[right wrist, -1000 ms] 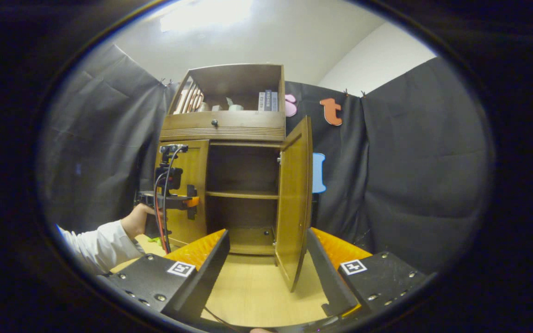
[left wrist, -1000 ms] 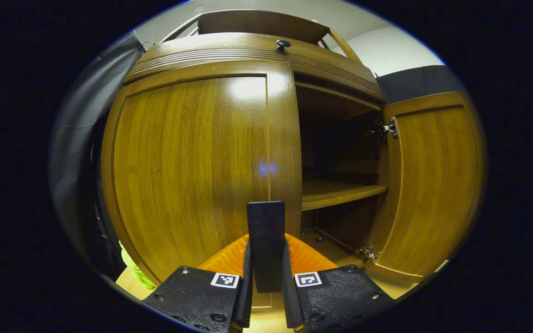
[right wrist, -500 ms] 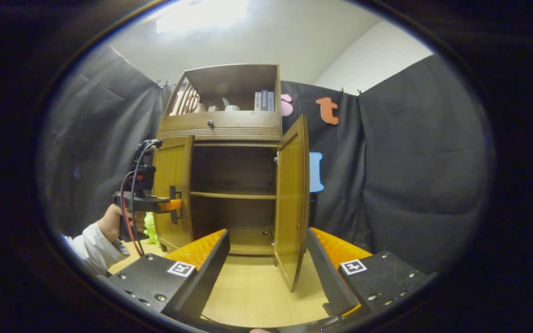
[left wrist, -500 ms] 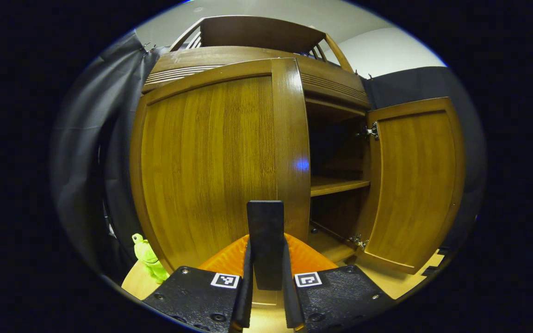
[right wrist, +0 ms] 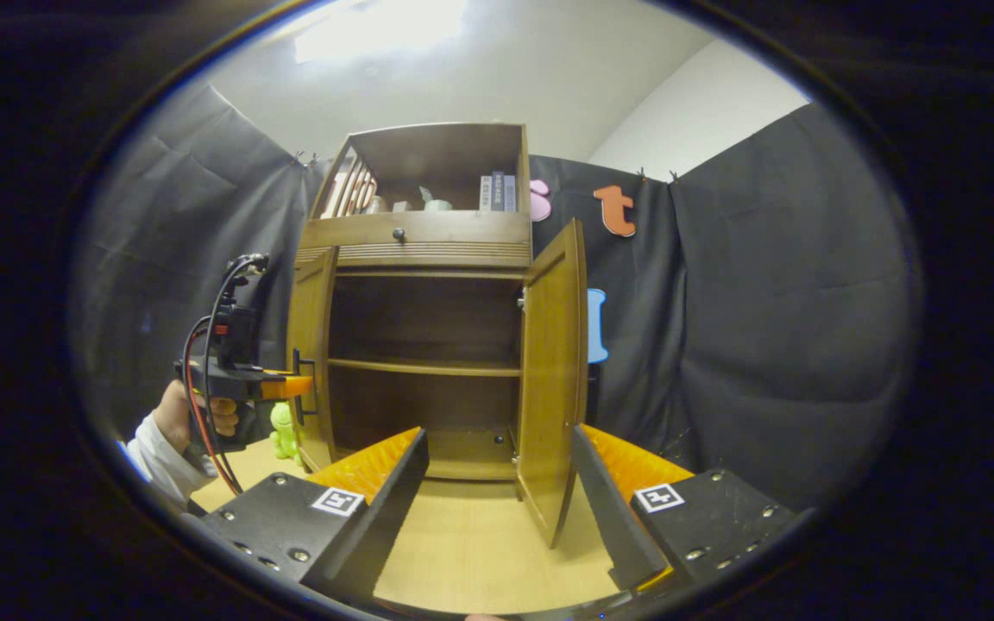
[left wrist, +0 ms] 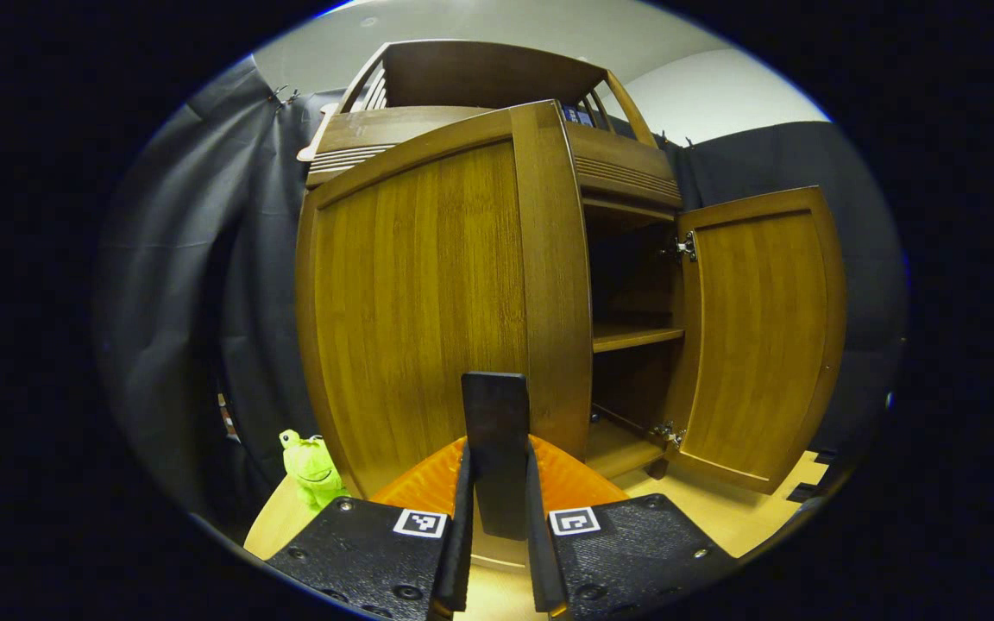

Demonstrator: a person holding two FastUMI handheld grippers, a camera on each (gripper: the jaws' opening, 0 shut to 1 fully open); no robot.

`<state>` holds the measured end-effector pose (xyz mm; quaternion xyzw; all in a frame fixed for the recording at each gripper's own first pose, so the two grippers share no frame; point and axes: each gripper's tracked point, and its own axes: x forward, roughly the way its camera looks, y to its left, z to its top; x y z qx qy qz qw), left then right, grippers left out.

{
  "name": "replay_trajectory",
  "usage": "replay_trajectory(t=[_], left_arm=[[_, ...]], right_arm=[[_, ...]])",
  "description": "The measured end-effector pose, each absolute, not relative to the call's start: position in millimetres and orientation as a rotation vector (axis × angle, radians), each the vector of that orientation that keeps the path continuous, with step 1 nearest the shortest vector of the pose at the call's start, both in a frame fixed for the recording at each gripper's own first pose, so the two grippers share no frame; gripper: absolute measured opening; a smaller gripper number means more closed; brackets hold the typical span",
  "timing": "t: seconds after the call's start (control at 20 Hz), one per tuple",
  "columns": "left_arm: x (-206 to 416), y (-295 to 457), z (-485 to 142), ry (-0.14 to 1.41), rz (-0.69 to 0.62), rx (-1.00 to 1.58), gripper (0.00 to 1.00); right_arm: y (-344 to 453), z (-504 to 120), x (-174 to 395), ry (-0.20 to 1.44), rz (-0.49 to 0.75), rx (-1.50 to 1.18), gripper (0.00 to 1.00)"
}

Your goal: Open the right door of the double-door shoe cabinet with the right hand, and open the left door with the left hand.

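Note:
The brown wooden shoe cabinet [right wrist: 428,250] has both doors standing ajar. In the left gripper view, the left door [left wrist: 428,302] is swung outward, and my left gripper [left wrist: 495,466] is shut on its dark upright handle [left wrist: 495,414]. The right door [left wrist: 756,336] stands wide open beyond it. In the right gripper view, my right gripper [right wrist: 499,435] is open and holds nothing, well back from the right door [right wrist: 549,379], whose edge faces me. There a hand [right wrist: 204,418] holds the left gripper [right wrist: 303,388] at the left door [right wrist: 311,345].
A green toy frog [left wrist: 311,466] sits on the light wooden floor [right wrist: 480,543] left of the cabinet. Inside is a bare shelf [right wrist: 424,368]. Above are a drawer with a knob [right wrist: 396,234] and an open shelf with books [right wrist: 497,190]. Black cloth walls surround the booth.
The left door has swung further open, pulled by my left gripper, which moved left and outward with the handle. The right gripper and right door have stayed put.

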<state>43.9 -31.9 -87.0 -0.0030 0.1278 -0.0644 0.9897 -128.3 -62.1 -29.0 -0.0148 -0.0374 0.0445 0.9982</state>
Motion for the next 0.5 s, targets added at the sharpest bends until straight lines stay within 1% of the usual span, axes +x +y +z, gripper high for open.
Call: replay_trajectory(t=[0.1,0.2,0.25,0.3,0.5], left_arm=[[34.8,-23.6,-84.8,0.25,-0.117,-0.005,0.29],[26.9,-16.7,-83.3,0.25,-0.1,-0.007,0.29],[24.0,-12.8,-81.9,0.253,-0.093,-0.006,0.29],[20.9,-10.2,-82.3,0.255,-0.086,-0.009,0.29],[9.9,2.6,-81.1,0.272,-0.048,0.011,0.29]], right_arm=[[-56.5,-29.3,-126.3,-0.084,0.1,-0.033,0.97],[-53.6,-37.7,-123.4,-0.075,0.102,-0.033,0.99],[-50.9,-41.5,-122.2,-0.068,0.107,-0.031,0.98],[-49.3,-44.2,-121.7,-0.064,0.11,-0.028,0.99],[-43.9,-51.2,-118.2,-0.055,0.122,-0.014,0.99]])
